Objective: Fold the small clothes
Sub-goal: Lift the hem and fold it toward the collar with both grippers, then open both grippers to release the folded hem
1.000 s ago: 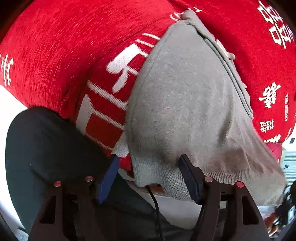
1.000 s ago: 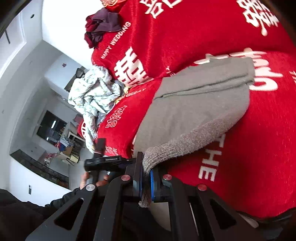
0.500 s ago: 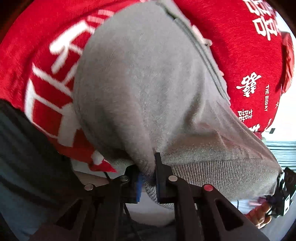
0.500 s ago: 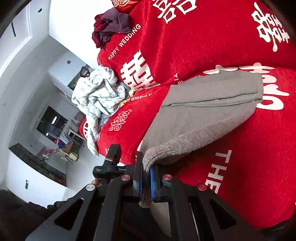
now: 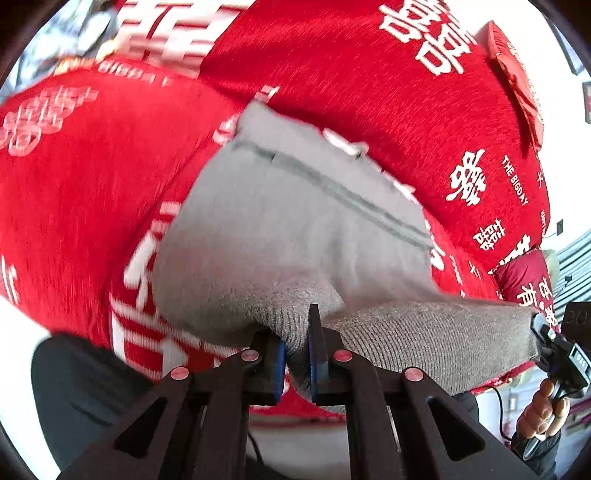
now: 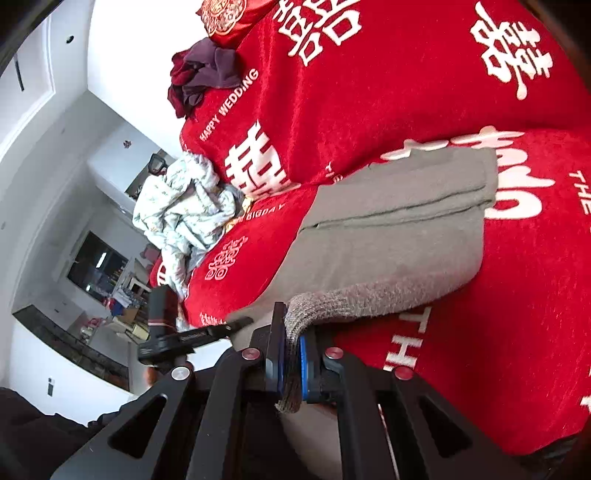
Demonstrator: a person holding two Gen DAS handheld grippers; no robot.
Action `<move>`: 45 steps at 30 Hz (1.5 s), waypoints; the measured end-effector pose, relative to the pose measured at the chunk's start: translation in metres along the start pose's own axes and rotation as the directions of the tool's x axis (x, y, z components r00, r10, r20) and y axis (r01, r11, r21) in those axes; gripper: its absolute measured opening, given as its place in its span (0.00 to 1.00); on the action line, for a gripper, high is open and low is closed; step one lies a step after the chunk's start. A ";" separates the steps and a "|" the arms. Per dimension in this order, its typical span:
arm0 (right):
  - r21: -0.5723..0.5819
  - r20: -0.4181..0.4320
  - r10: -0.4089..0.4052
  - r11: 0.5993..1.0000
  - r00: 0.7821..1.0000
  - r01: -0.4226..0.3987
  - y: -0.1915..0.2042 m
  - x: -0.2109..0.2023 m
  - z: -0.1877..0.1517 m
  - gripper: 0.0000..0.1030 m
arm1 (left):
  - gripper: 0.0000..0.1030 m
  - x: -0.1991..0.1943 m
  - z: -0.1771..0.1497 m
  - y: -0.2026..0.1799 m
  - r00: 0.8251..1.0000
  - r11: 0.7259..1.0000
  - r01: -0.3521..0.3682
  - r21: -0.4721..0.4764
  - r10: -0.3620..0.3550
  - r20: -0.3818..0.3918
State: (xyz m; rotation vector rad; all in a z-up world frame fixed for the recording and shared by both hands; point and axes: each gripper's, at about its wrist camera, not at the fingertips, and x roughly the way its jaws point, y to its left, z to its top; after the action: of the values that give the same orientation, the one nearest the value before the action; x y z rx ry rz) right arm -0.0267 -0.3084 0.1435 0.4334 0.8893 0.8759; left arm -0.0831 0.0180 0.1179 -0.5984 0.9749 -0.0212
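A grey knitted garment lies on a red bedspread with white lettering. Its ribbed hem is lifted off the bed at the near edge. My left gripper is shut on one part of that hem, with the cloth pinched between the blue pads. In the right wrist view the same grey garment stretches away over the spread, and my right gripper is shut on the other end of the ribbed hem. The right gripper, held by a hand, also shows at the right edge of the left wrist view.
A crumpled pale printed cloth lies on the bed's far side, and a dark red and purple heap sits further back by a red cushion. A dark trouser leg is near the bed edge. White walls and room furniture lie beyond.
My left gripper closed on the grey hem and rose, lifting that edge off the bed. The right gripper kept its grip and shifted slightly, so the hem now hangs between both grippers.
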 end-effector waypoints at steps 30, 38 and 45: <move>0.261 0.118 -0.214 0.949 0.970 0.177 -0.162 0.124 0.195 0.06 | 0.11 0.209 0.244 -0.070 0.975 0.981 -0.171 0.095 0.183 -0.128; 0.376 -0.001 -0.307 0.882 0.952 0.285 -0.239 0.186 0.217 0.39 | 0.55 0.261 0.274 -0.036 0.947 0.997 -0.066 -0.031 0.053 -0.318; 0.456 0.096 -0.223 0.876 0.970 0.156 -0.242 0.165 0.210 0.63 | 0.98 0.199 0.298 0.004 0.985 0.970 0.078 -0.231 -0.112 -0.135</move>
State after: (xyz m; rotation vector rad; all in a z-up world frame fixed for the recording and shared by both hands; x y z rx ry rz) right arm 0.3143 -0.3140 0.0262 0.7851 0.9793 0.4445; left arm 0.2632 0.1056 0.0863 -0.8623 1.0994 -0.0412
